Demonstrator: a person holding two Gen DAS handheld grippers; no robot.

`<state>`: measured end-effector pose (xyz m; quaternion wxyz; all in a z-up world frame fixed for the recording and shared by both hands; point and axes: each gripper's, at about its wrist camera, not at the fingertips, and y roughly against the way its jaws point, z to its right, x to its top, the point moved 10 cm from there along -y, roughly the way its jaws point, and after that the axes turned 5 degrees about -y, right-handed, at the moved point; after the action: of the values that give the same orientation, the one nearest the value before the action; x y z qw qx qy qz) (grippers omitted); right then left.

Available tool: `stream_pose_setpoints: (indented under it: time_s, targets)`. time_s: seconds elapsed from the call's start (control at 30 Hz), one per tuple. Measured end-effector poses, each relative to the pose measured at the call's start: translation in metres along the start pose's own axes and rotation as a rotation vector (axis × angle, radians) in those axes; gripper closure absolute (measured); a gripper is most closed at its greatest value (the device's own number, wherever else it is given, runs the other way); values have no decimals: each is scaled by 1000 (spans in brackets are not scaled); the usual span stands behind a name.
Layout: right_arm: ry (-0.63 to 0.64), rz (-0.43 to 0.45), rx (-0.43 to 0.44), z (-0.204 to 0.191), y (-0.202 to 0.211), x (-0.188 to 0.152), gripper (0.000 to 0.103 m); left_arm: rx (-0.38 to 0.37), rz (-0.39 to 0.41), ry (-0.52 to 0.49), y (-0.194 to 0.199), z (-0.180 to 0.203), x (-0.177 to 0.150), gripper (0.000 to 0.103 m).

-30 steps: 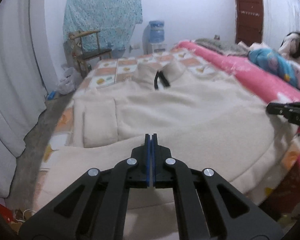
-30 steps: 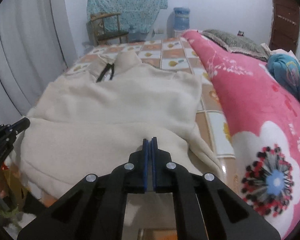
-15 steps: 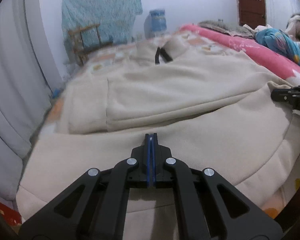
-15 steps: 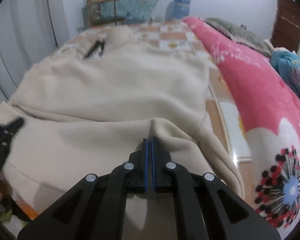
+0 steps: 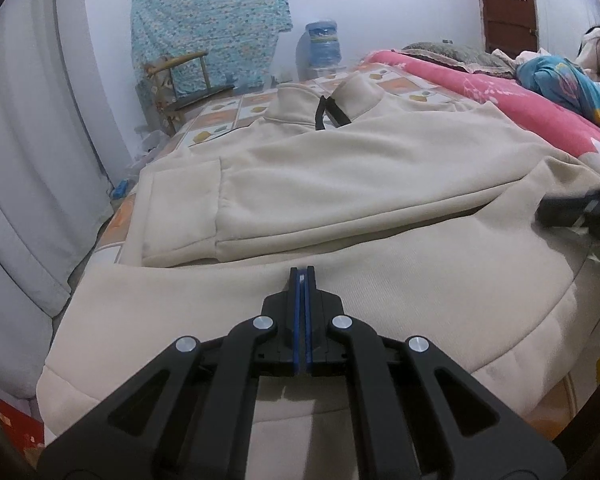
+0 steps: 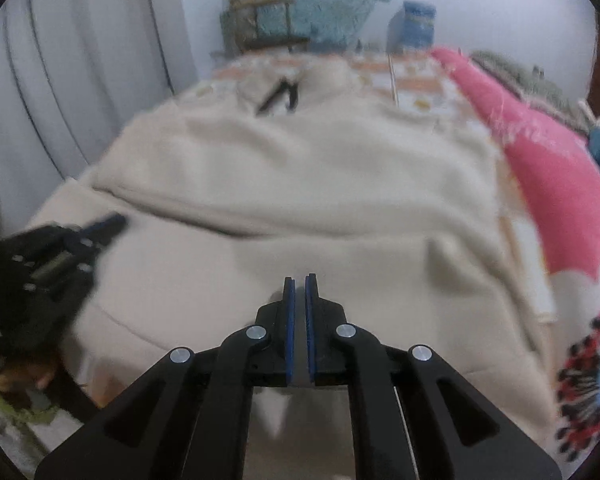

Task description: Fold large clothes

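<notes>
Garment: we see a large cream sweatshirt (image 5: 380,168) spread flat on a bed, collar and dark drawstring (image 5: 328,114) at the far end, its lower part folded up toward the chest.
Bed: a tiled-pattern sheet (image 5: 236,110) shows beyond the collar; a pink flowered blanket (image 5: 500,92) lies along the sweatshirt's right side.
Left gripper (image 5: 303,274): our jaws are pressed fully together, resting over the near fold; we cannot tell whether any cloth is pinched between them.
Right gripper (image 6: 299,282): our jaws are opening, a narrow gap showing between the blue pads, over the cream fabric; nothing is visibly pressed between them.
Sharpness: the right wrist view is blurred.
Background: a wooden chair (image 5: 180,80) draped with blue patterned cloth and a water bottle (image 5: 322,46) stand by the far wall.
</notes>
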<state>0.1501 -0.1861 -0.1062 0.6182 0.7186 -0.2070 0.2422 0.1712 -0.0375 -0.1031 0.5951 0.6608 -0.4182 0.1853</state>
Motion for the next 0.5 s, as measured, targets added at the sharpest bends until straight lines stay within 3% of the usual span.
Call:
stream_pose_setpoints:
  time_s: [0.13,0.23,0.5]
  targets:
    - [-76,7,57,11,-5,4,97,-51,14,9,3,-2,-1,99]
    - [-85,11,76,12,-7,5,97,-98,5,73,9,-20,-7,94]
    - [-69,29,67,15,-4,3,97,79,-73,225,17,-115,-51,95]
